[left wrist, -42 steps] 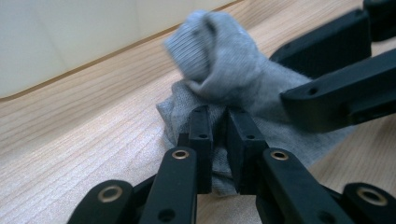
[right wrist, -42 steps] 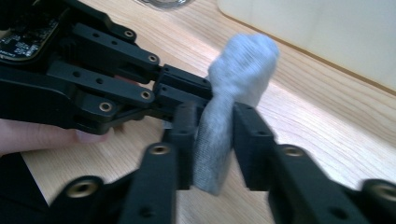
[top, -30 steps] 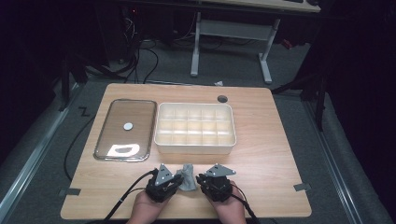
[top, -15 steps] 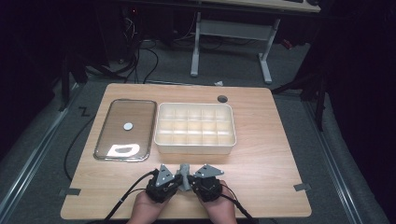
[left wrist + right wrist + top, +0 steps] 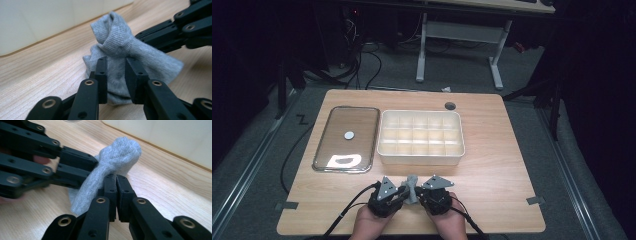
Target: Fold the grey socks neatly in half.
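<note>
A grey sock (image 5: pixel 412 186) stands bunched up on the wooden table (image 5: pixel 497 165) near its front edge, between both grippers. My left gripper (image 5: pixel 405 193) comes at it from the left. In the left gripper view its jaws (image 5: pixel 116 67) have just been opening and stand a little apart, with the sock (image 5: pixel 117 40) between and behind them. My right gripper (image 5: pixel 418 194) is shut on a fold of the sock (image 5: pixel 117 152), its jaws (image 5: pixel 116 180) almost touching. The two grippers' tips nearly meet at the sock.
A cream box (image 5: pixel 421 161) with several compartments sits just beyond the sock. To its left lies a shiny metal tray (image 5: pixel 323 150) with a small white disc (image 5: pixel 349 134) on it. A dark round hole (image 5: pixel 450 105) marks the far edge.
The right gripper has shifted left, closer to the left one, and the sock is bunched more tightly between them. The left hand has stayed put.
</note>
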